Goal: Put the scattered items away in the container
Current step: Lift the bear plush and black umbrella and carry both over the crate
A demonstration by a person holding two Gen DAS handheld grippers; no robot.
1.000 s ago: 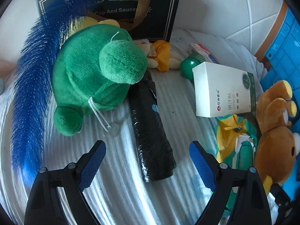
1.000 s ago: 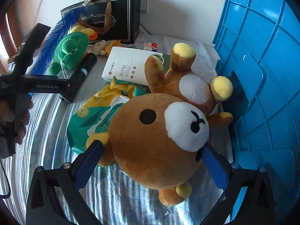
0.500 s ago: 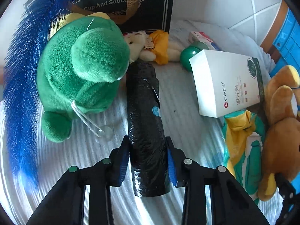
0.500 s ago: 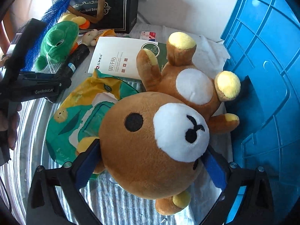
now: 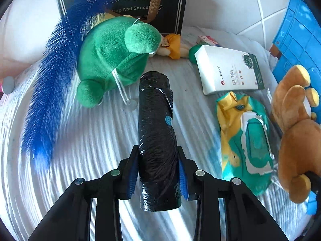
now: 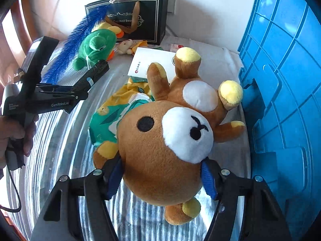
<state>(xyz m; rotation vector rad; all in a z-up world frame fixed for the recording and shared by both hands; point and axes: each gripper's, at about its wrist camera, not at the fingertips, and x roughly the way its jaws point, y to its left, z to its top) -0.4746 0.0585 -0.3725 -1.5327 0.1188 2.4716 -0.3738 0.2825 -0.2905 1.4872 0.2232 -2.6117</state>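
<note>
My left gripper (image 5: 158, 160) is shut on a black plastic-wrapped roll (image 5: 155, 120), which sticks out forward between the blue pads. The right wrist view shows the same roll (image 6: 96, 72) tilted up off the striped cloth. My right gripper (image 6: 160, 178) is closing, and its blue pads press both sides of the head of a brown bear plush (image 6: 160, 140). The bear lies on its back, feet toward the blue crate (image 6: 284, 80) at the right. In the left wrist view the bear (image 5: 297, 140) is at the right edge.
A green plush (image 5: 112, 60) and a blue feather (image 5: 52, 92) lie at the left, before a black gift bag (image 5: 124, 6). A white box (image 5: 228, 68), a green-yellow wipes pack (image 5: 246, 140), a small yellow doll (image 5: 172, 46) and a green ball (image 5: 193, 52) lie around.
The left jaws closed on the black roll and drew it away from the green plush. The right jaws narrowed onto the bear's head, and the bear shifted slightly.
</note>
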